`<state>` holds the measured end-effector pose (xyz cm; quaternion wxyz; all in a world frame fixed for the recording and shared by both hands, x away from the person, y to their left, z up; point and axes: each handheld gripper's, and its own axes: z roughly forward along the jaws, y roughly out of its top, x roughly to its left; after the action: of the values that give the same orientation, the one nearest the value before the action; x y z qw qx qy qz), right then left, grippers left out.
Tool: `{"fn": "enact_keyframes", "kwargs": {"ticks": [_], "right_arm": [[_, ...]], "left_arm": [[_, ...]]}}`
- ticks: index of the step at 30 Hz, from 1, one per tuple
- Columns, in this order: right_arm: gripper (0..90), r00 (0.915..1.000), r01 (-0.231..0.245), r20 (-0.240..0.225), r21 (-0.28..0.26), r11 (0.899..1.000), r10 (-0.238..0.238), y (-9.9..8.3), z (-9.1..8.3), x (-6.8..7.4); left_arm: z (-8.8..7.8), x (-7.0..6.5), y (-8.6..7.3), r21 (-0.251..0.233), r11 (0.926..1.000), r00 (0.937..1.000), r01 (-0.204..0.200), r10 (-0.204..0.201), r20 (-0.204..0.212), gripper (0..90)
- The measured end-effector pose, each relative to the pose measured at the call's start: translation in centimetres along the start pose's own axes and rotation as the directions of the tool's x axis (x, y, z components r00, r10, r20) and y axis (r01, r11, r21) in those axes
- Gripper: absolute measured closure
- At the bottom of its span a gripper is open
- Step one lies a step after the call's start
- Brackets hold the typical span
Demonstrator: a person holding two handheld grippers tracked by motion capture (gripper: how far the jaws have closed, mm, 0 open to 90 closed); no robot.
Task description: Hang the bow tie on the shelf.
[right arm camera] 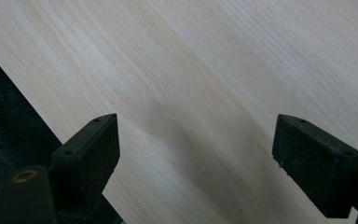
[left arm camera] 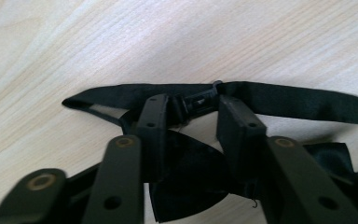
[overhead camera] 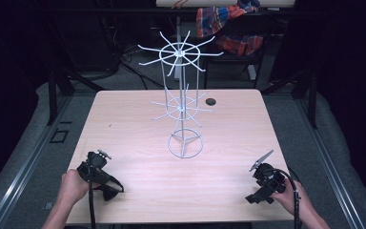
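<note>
A black bow tie (overhead camera: 111, 192) lies on the pale wooden table (overhead camera: 133, 124) near its front left corner. My left gripper (overhead camera: 107, 187) is held down over it. In the left gripper view the two jaws straddle the bow tie (left arm camera: 191, 177) at its middle, where the strap (left arm camera: 307, 102) meets a small clasp (left arm camera: 199, 100). A sliver of bare table shows between the clasp and the right pad, so the left gripper (left arm camera: 193, 116) reads as open around the tie. My right gripper (overhead camera: 256, 197) rests near the front right corner, and in its own view this gripper (right arm camera: 196, 140) stands wide open over bare wood.
A tall white wire rack (overhead camera: 183, 109) with two tiers of radiating arms and a ring base stands at the table's middle. A small dark hole (overhead camera: 211, 101) sits behind it. Dark floor and cloth (right arm camera: 4, 121) border the table's edges.
</note>
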<state>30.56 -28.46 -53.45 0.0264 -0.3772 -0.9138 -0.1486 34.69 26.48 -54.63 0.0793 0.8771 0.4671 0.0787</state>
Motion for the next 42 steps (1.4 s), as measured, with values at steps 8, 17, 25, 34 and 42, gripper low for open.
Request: {"fn": "enact_keyframes", "kwargs": {"ticks": [8, 17, 25, 34, 42], "right_arm": [[14.8, 1.0, 0.0, 0.0, 0.003, 1.0, 0.0, 0.0, 0.0, 0.0], [14.8, 1.0, 0.004, 0.005, 0.007, 1.0, -0.004, 0.0, -0.1, 0.0], [14.8, 1.0, 0.006, -0.006, 0.005, 1.0, -0.006, 0.0, -0.2, -0.1], [14.8, 1.0, 0.0, 0.0, 0.001, 1.0, 0.0, 0.0, -0.1, 0.0], [14.8, 1.0, -0.006, 0.002, -0.003, 1.0, 0.006, -0.1, -0.2, 0.0]], "left_arm": [[0.1, -0.2, 0.2, -0.013, 0.9997, 0.9997, -0.023, 0.023, -0.008, 85.8], [-0.6, -0.2, 0.0, -0.065, 0.9975, 0.9996, -0.027, 0.027, -0.001, 71.4], [-0.3, -1.1, 0.4, -0.044, 0.993, 0.9938, -0.109, 0.11, 0.014, 52.0], [-0.2, -1.6, 0.7, -0.066, 0.9878, 0.9878, -0.141, 0.145, 0.056, 47.5], [-0.6, -2.0, 0.4, -0.061, 0.9792, 0.9736, -0.194, 0.199, 0.112, 45.5]]}}
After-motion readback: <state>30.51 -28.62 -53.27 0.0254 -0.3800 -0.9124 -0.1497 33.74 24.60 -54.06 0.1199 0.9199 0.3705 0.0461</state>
